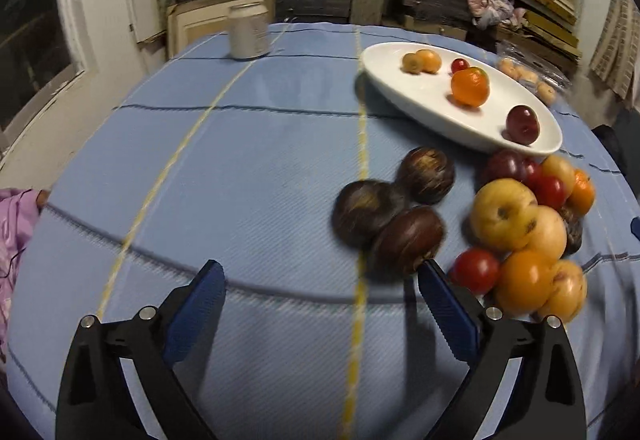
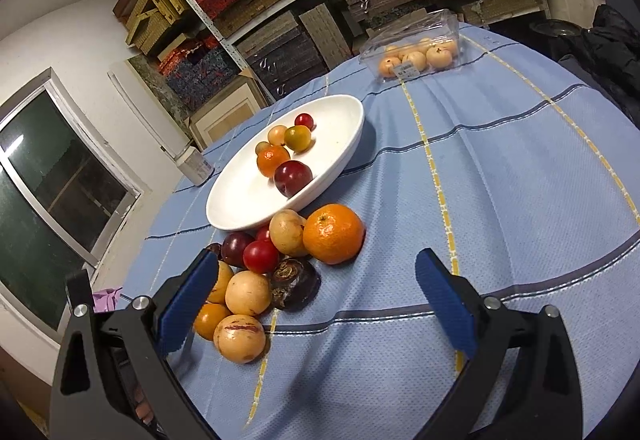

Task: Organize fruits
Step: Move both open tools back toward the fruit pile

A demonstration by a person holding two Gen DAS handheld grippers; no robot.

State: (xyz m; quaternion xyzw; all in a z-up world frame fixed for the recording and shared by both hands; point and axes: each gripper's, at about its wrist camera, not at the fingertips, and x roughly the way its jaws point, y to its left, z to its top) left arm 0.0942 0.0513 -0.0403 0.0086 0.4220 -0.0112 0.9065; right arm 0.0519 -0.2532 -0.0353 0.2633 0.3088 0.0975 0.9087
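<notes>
A white oval dish (image 1: 420,96) (image 2: 240,200) on the blue cloth holds a mandarin (image 1: 470,86), a dark red plum (image 1: 522,124) and a few small fruits. In front of it lies a pile of yellow, orange and red fruit (image 1: 528,232) (image 2: 256,280). Three dark brown fruits (image 1: 392,212) lie apart, left of the pile. My left gripper (image 1: 320,274) is open over bare cloth, its right finger just short of the nearest brown fruit. My right gripper (image 2: 316,260) is open, empty, its left finger beside the pile; a big orange (image 2: 333,233) lies ahead.
A white jar (image 1: 248,30) (image 2: 196,164) stands at the table's far side. A clear plastic box of pale fruit (image 2: 416,50) (image 1: 528,76) sits beyond the dish. Purple fabric (image 1: 16,240) lies at the left edge. Shelves of stacked boxes fill the background.
</notes>
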